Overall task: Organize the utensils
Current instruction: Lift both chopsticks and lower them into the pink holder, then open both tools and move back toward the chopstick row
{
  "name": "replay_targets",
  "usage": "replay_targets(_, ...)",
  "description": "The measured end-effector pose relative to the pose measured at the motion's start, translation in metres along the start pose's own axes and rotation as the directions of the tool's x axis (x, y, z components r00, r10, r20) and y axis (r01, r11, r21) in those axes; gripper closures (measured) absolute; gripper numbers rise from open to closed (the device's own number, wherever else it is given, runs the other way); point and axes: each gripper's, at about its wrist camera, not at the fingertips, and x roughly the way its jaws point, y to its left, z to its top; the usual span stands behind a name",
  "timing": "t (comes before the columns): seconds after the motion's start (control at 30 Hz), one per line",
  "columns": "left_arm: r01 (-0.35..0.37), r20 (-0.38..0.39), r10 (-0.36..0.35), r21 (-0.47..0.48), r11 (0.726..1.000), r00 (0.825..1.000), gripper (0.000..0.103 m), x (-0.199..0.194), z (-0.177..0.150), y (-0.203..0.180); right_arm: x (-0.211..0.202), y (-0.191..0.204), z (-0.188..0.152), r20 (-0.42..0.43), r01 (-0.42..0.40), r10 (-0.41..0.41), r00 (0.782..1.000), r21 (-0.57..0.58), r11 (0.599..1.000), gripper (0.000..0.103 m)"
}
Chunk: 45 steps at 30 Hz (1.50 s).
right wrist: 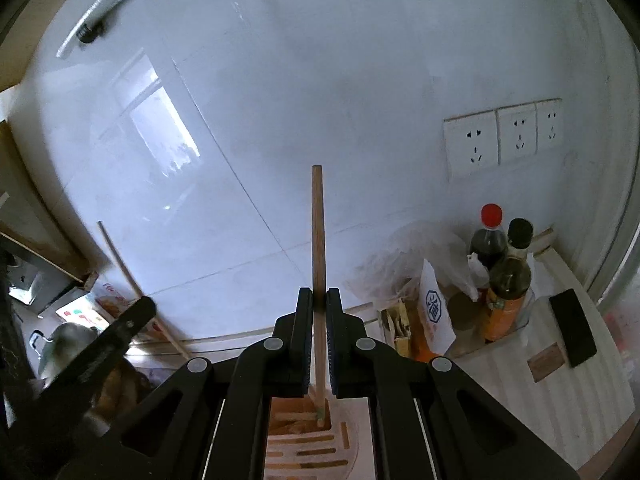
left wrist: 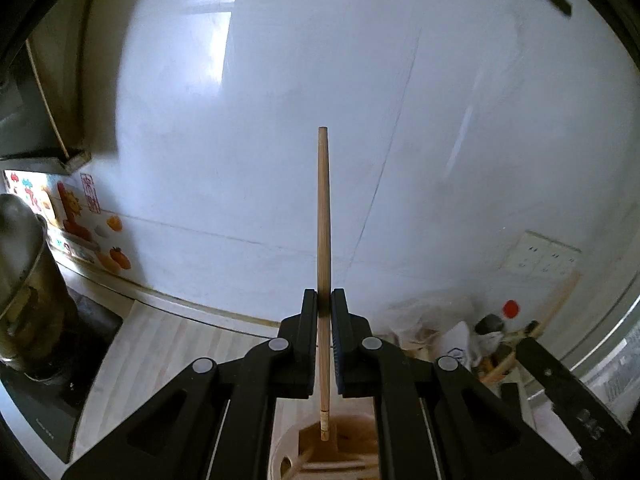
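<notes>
My left gripper (left wrist: 324, 300) is shut on a light wooden chopstick (left wrist: 323, 216) that stands upright, thin end up. Its lower end hangs just over a round wooden utensil holder (left wrist: 344, 440) below the jaws. In the right wrist view my right gripper (right wrist: 319, 298) is shut on a second wooden chopstick (right wrist: 317, 232), also upright. The butt of this one is at the top of the slotted utensil holder (right wrist: 352, 436). The left gripper (right wrist: 100, 344) shows there as a dark bar at lower left, with its chopstick (right wrist: 128, 276) slanting up.
A white tiled wall fills both views. A steel pot (left wrist: 24, 280) sits on a dark stove at the left. Sauce bottles (right wrist: 508, 272), bags and a paper packet (right wrist: 434, 312) crowd the right corner under wall sockets (right wrist: 500, 140). A black block (right wrist: 572, 328) lies on the light counter (right wrist: 520, 400).
</notes>
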Motion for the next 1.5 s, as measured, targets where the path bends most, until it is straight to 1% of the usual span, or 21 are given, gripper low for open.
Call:
replay_targets(0.17,-0.013,-0.063,0.014,0.011,1.000,0.998,0.099,0.026,-0.014,-0.002,0.018,-0.006,-0.007,-0.022,0.003,-0.003,1.000,0.009,1.000,0.096)
replay_targets(0.37,0.001,-0.135,0.005,0.040,0.999,0.991,0.099,0.032,-0.028,-0.007,0.029,-0.010,-0.012,-0.062,0.001,-0.002,0.998,-0.004,1.000,0.096)
replay_targets(0.43,0.027,-0.165,-0.017,0.056,0.998,0.986,0.098,0.027,-0.032,-0.011,0.034,-0.008,-0.013,-0.106,-0.021,0.019,0.994,-0.023,0.999,0.096)
replay_targets(0.47,0.021,-0.168,-0.009,0.067,0.998,0.986,0.097,0.024,-0.031,-0.012,0.037,-0.008,-0.014,-0.130,-0.033,0.029,0.991,-0.028,0.999,0.096)
replay_targets(0.5,0.014,-0.169,0.000,0.084,0.996,0.986,0.094,0.018,-0.030,-0.013,0.040,-0.007,-0.016,-0.156,-0.044,0.038,0.987,-0.039,0.998,0.095)
replay_targets(0.57,0.001,-0.143,0.015,0.107,0.994,0.990,0.093,0.002,-0.028,-0.015,0.047,-0.005,-0.019,-0.214,-0.067,0.050,0.975,-0.071,0.995,0.095)
replay_targets(0.6,-0.008,-0.136,0.022,0.107,0.994,0.990,0.090,-0.005,-0.026,-0.013,0.047,-0.006,-0.020,-0.231,-0.079,0.060,0.971,-0.074,0.994,0.092)
replay_targets(0.63,-0.007,-0.135,0.022,0.104,0.995,0.991,0.086,-0.012,-0.025,-0.012,0.046,-0.006,-0.021,-0.237,-0.089,0.069,0.969,-0.075,0.993,0.081)
replay_targets(0.67,-0.011,-0.133,0.025,0.102,0.995,0.991,0.075,-0.021,-0.024,-0.010,0.043,-0.008,-0.021,-0.236,-0.094,0.074,0.969,-0.077,0.993,0.074)
replay_targets(0.7,-0.025,-0.131,0.038,0.098,0.995,0.991,0.054,-0.027,-0.025,-0.007,0.039,-0.009,-0.021,-0.232,-0.095,0.075,0.970,-0.076,0.993,0.062)
replay_targets(0.73,-0.037,-0.128,0.049,0.093,0.995,0.991,0.044,-0.032,-0.025,-0.005,0.034,-0.012,-0.021,-0.227,-0.098,0.080,0.971,-0.068,0.993,0.057)
replay_targets(0.77,-0.047,-0.113,0.057,0.085,0.995,0.992,0.033,-0.040,-0.026,-0.001,0.030,-0.013,-0.021,-0.224,-0.096,0.081,0.971,-0.061,0.993,0.057)
replay_targets(0.87,-0.084,-0.099,0.091,0.072,0.994,0.991,0.031,-0.059,-0.034,0.011,0.015,-0.022,-0.025,-0.218,-0.081,0.072,0.973,-0.035,0.996,0.056)
replay_targets(0.93,-0.101,-0.111,0.107,0.063,0.993,0.988,0.026,-0.065,-0.040,0.018,0.004,-0.029,-0.029,-0.214,-0.059,0.054,0.975,-0.017,0.998,0.051)
replay_targets(1.0,-0.121,-0.122,0.127,0.056,0.991,0.984,0.002,-0.073,-0.052,0.027,-0.007,-0.037,-0.035,-0.206,-0.049,0.049,0.977,0.004,0.999,0.046)
replay_targets(1.1,-0.152,-0.134,0.161,0.072,0.986,0.978,0.000,-0.081,-0.073,0.036,-0.023,-0.047,-0.049,-0.192,-0.015,0.016,0.981,0.008,1.000,0.037)
replay_targets(1.2,-0.173,-0.172,0.184,0.079,0.982,0.968,0.000,-0.081,-0.096,0.044,-0.034,-0.056,-0.066,-0.186,0.010,-0.009,0.983,0.003,1.000,0.027)
replay_targets(1.3,-0.190,-0.228,0.207,0.095,0.977,0.951,0.000,-0.074,-0.123,0.050,-0.037,-0.065,-0.086,-0.203,0.038,-0.039,0.979,-0.005,0.999,0.024)
replay_targets(1.37,-0.191,-0.264,0.212,0.105,0.976,0.941,0.000,-0.068,-0.141,0.053,-0.034,-0.072,-0.100,-0.228,0.058,-0.058,0.972,-0.008,0.998,0.024)
replay_targets(1.47,-0.198,-0.321,0.230,0.128,0.972,0.919,0.000,-0.054,-0.170,0.054,-0.027,-0.084,-0.122,-0.283,0.088,-0.087,0.955,-0.010,0.996,0.024)
replay_targets(1.5,-0.195,-0.349,0.231,0.136,0.971,0.908,0.000,-0.047,-0.182,0.054,-0.023,-0.089,-0.131,-0.306,0.099,-0.098,0.947,-0.012,0.995,0.024)
